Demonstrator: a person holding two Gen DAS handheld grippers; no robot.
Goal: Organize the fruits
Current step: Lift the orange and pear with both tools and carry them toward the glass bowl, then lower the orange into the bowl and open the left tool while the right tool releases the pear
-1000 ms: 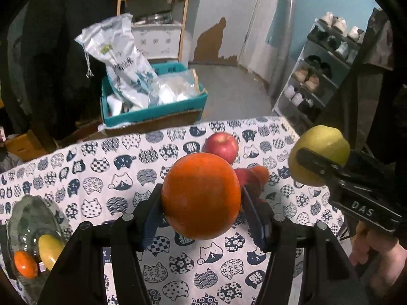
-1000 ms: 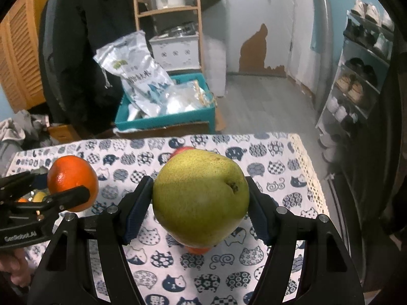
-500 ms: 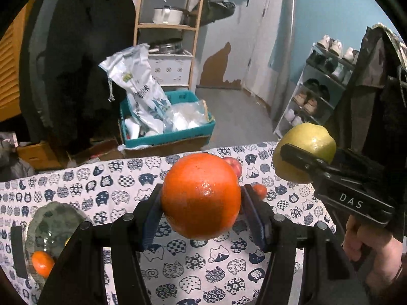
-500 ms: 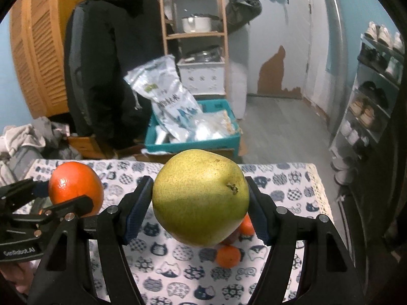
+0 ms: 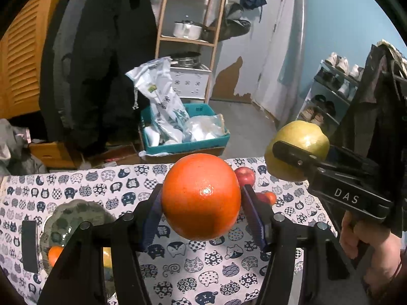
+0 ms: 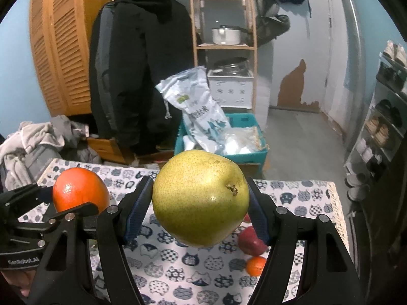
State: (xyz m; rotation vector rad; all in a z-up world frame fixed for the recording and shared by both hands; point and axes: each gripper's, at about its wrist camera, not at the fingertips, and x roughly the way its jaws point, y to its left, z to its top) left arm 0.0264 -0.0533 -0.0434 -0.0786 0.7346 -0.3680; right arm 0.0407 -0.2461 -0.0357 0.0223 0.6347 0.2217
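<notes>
Left gripper [image 5: 201, 200] jaws pinch an orange [image 5: 201, 195] at frame centre, above the bench [image 5: 76, 185]. Right gripper [image 6: 201, 200] jaws pinch a pear [image 6: 201, 198], likewise centred and aloft.

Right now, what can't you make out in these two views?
- Plate, left wrist view: its contents are mostly hidden behind the left gripper holding the orange.
- Red apple, right wrist view: partly covered by the pear in the right gripper.
- Shoe rack: cut off by the edge.
</notes>
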